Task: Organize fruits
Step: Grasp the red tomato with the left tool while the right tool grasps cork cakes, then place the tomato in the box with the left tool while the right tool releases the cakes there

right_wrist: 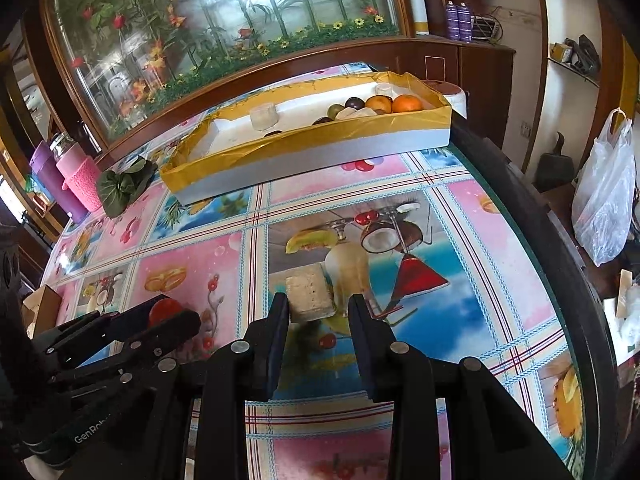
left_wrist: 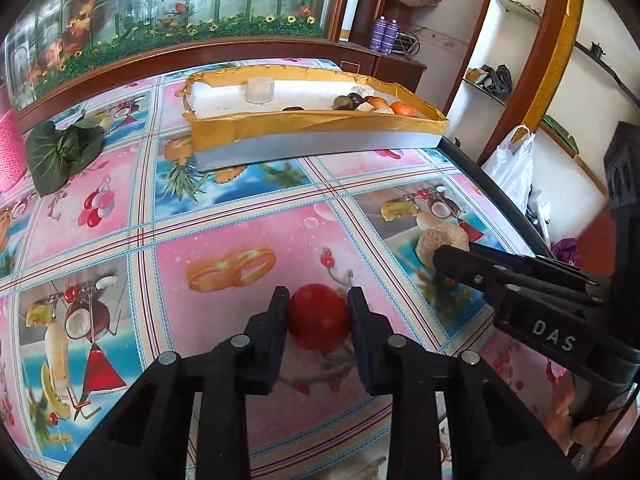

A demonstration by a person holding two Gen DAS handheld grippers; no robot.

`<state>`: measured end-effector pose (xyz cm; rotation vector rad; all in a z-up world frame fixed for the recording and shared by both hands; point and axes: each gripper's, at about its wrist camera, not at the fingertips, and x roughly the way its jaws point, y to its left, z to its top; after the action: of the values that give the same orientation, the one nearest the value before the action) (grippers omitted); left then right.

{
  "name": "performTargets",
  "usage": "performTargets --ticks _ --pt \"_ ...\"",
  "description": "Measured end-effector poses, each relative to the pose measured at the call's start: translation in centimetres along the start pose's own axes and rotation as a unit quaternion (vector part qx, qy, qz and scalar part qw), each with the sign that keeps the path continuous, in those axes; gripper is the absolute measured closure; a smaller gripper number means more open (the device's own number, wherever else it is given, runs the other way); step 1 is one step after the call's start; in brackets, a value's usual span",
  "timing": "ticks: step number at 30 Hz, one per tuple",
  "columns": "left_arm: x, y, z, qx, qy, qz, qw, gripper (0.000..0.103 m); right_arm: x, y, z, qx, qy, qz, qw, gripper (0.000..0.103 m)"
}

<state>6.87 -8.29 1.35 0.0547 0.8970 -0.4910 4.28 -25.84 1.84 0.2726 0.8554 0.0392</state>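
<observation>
A red tomato-like fruit (left_wrist: 319,316) sits on the patterned tablecloth between the fingers of my left gripper (left_wrist: 319,306), whose pads touch its sides. It also shows in the right wrist view (right_wrist: 166,310), behind the left gripper (right_wrist: 176,320). My right gripper (right_wrist: 319,308) is open just short of a beige rough block (right_wrist: 310,296) lying on the cloth. The left wrist view shows that block (left_wrist: 440,246) with the right gripper (left_wrist: 444,258) at it. A gold-rimmed tray (left_wrist: 316,126) at the back holds several fruits (left_wrist: 404,109); it also shows in the right wrist view (right_wrist: 304,140).
A leafy green vegetable (left_wrist: 60,152) lies at the back left, beside pink and purple cups (right_wrist: 78,176). A clear cup (left_wrist: 260,90) stands in the tray. The table's dark right edge (right_wrist: 532,216) runs close by, with a white plastic bag (right_wrist: 604,200) beyond it.
</observation>
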Motion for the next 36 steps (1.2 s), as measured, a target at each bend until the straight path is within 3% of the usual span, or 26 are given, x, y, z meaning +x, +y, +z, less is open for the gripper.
performTargets --ticks 8,15,20,24,27,30,33,36 --pt "-0.6 0.8 -0.4 -0.014 -0.005 -0.006 0.9999 0.075 0.1 0.4 -0.2 -0.013 -0.006 -0.020 1.000 0.078" --pt "-2.0 0.8 -0.8 -0.022 -0.003 0.006 0.9997 0.075 -0.2 0.5 -0.1 -0.012 -0.017 0.002 1.000 0.079" --pt "-6.9 1.5 -1.7 -0.042 -0.031 0.006 0.9986 0.075 -1.2 0.3 0.0 -0.001 -0.037 0.026 0.999 0.079" --pt "-11.5 4.1 -3.5 -0.075 -0.049 0.013 0.9959 0.075 -1.2 0.4 -0.2 -0.002 -0.038 0.026 0.999 0.079" --pt "-16.0 7.7 -5.6 -0.108 -0.071 0.043 0.9907 0.075 -1.6 0.9 -0.5 -0.012 -0.046 0.015 0.999 0.079" --pt "-20.3 11.7 -8.1 -0.134 -0.092 0.103 0.9813 0.075 -1.9 1.7 -0.7 -0.018 -0.048 0.001 0.999 0.078" --pt "-24.2 16.0 -10.9 -0.163 -0.101 0.174 0.9659 0.075 -3.0 3.3 -1.0 -0.018 -0.047 0.024 0.998 0.078" --pt "-27.2 19.7 -13.7 -0.196 -0.100 0.219 0.9505 0.075 -4.3 6.9 -1.6 -0.032 -0.039 0.073 0.996 0.078"
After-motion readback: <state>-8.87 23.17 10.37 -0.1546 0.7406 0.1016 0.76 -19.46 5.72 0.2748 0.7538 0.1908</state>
